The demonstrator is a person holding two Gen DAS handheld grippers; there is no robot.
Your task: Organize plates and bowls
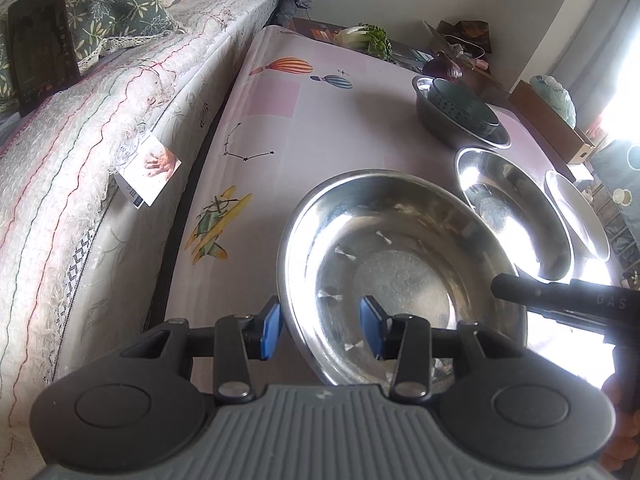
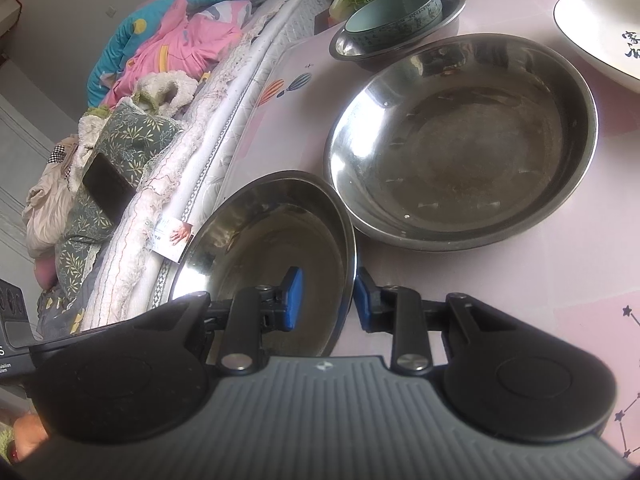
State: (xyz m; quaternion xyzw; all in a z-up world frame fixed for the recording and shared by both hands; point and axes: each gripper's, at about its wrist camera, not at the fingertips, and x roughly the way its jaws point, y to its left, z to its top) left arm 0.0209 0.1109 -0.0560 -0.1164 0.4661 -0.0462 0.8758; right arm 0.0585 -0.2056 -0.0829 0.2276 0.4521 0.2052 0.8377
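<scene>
Both claws straddle the rim of the near steel bowl (image 1: 400,280), which sits on the table (image 1: 320,120) just beside the wide steel basin (image 2: 460,140). The left gripper (image 1: 322,330) and right gripper (image 2: 325,300) stand narrow, though whether their pads pinch the rim I cannot tell. The step looks like lifting this bowl; next it likely needs a firm squeeze, then nesting it in the basin.

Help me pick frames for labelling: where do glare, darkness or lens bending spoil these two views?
Left wrist view: window light blows out the right edge and glares off the near steel bowl; the bed edge bows from fisheye. Right wrist view: evenly lit but dimmer, the big steel bowl shows only small highlights; the white plate is cut off at the frame edge.
</scene>
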